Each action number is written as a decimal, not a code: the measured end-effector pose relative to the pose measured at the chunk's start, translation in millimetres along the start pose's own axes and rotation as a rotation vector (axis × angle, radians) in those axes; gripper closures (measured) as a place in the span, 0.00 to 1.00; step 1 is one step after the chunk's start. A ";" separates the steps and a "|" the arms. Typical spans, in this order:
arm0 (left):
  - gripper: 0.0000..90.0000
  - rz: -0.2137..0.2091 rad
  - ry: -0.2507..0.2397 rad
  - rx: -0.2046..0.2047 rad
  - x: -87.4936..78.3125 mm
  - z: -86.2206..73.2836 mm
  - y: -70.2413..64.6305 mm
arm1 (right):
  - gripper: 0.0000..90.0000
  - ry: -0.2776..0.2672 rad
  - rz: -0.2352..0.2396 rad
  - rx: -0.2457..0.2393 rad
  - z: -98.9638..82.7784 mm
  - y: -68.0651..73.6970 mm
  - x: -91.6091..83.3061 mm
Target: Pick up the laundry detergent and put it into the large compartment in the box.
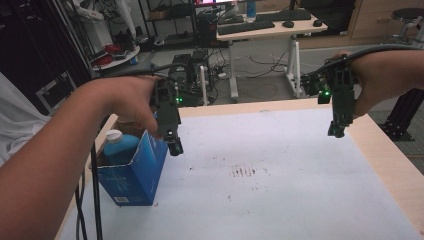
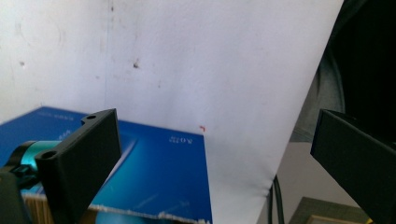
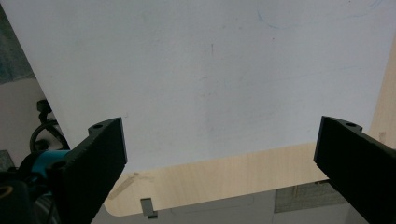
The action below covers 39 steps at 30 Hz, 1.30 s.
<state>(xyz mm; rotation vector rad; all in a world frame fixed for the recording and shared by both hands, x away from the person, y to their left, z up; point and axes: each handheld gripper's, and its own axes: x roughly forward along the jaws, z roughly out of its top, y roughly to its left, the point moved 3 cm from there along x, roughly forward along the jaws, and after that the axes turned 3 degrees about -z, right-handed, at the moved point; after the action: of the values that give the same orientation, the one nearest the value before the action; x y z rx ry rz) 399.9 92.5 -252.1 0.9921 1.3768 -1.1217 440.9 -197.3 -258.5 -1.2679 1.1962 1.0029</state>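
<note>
Far left of the high view: blue box [image 1: 135, 172] stands on the white sheet [image 1: 280, 185] near the counter's [image 1: 385, 150] left edge, top open, tilted a bit. A bottle [image 1: 117, 145] with a white cap sits inside it, blue body poking above the rim.

Left tongs [image 1: 175, 146] hang just beside the box's upper right corner, pointing down; whether they touch the box cannot be told from the high view. In the left gripper view the left tongs [image 2: 210, 154] stand wide apart, nothing between them, the box's blue side [image 2: 159, 177] below and behind the left jaw, white sheet beyond. The person's left hand [image 1: 132, 102] wraps the gripper body, and a black cable trails back over the forearm.

Middle: bare white sheet with dark scuff marks [image 1: 245, 172].

Right: right tongs [image 1: 337, 131] held above the counter's far right part, pointing down, well apart from the box. Right hand [image 1: 367, 85] grips the body, green light on it. Right gripper view shows the right tongs [image 3: 219, 163] spread wide, nothing held, white sheet and the wooden counter edge [image 3: 224, 179] under them.
</note>
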 end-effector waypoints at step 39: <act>0.02 0.015 -0.003 0.064 28.2 9.7 15.0 | 0.02 -0.005 0.004 -0.008 7.2 -0.5 -7.6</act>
<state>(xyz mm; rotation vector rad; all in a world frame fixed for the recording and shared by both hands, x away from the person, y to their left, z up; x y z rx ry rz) 413.6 85.9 -281.7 1.0449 1.3362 -1.1615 441.0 -189.5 -251.5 -1.2692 1.1925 1.0139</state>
